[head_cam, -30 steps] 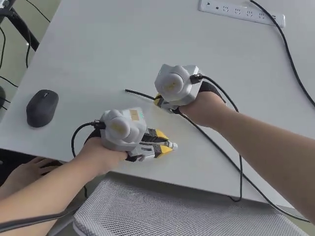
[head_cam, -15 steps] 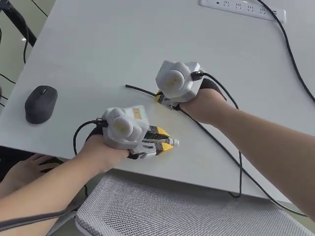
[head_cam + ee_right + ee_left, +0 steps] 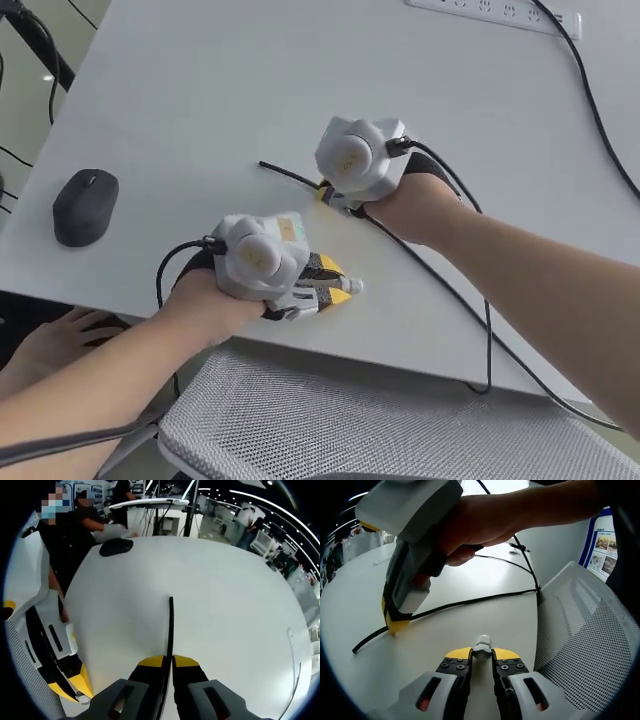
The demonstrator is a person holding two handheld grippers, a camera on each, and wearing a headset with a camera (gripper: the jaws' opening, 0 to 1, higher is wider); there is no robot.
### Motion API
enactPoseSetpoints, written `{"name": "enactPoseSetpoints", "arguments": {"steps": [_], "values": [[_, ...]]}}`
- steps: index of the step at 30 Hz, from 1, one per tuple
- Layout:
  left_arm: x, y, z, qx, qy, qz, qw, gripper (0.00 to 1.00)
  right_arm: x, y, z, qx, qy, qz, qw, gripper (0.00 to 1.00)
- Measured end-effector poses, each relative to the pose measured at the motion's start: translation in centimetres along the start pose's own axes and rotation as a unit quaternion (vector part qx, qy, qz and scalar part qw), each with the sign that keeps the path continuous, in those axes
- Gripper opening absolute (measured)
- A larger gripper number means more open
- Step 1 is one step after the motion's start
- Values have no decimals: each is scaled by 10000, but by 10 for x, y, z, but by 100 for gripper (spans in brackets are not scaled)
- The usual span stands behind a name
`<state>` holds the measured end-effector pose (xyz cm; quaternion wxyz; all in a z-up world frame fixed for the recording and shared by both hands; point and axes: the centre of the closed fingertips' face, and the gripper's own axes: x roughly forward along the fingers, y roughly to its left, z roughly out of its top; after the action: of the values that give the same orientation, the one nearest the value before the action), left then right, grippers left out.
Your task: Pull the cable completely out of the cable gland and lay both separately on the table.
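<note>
- Your left gripper has its 2 yellow-tipped jaws pinching a small pale grey plastic cable gland by its sides. The gland is held low over the near edge of the table, apart from the cable.
- Your right gripper has its 2 jaws pressed together on a thin black round cable. The cable's short free end lies flat on the tabletop ahead of the jaws.
- In the left gripper view the cable runs on behind the right gripper across the tabletop to the table's edge.
- The surface is a plain matte white table.
- A dark grey computer mouse sits near its left edge and a white power strip lies at its far edge.
- A white mesh chair stands against the near edge.
- People stand beyond the table in the right gripper view.
- A blue-bordered poster hangs at the right of the left gripper view, its writing too small to read.
</note>
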<state>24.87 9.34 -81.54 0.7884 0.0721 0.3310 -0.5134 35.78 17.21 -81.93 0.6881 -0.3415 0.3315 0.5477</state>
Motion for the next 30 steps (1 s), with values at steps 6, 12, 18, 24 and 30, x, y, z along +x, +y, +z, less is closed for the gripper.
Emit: {"name": "enactPoseSetpoints", "arguments": {"steps": [6, 12, 18, 24, 30], "values": [[-1, -1, -2, 100, 57, 33, 9999, 16, 0, -2, 0, 24, 33, -74, 10000, 3], [-2, -1, -4, 106, 62, 68, 9999, 18, -4, -6, 0, 82, 12, -143, 9999, 9], [-4, -1, -3, 75, 46, 125, 9999, 20, -15, -13, 6, 258, -160, -219, 9993, 14], [-7, 0, -1, 44, -1, 206, 9998, 23, -31, -14, 14, 317, -353, -231, 9986, 19], [-9, 0, 1, 11, 20, 305, 9995, 28, -55, -16, 20, 387, -577, -298, 9971, 24]]}}
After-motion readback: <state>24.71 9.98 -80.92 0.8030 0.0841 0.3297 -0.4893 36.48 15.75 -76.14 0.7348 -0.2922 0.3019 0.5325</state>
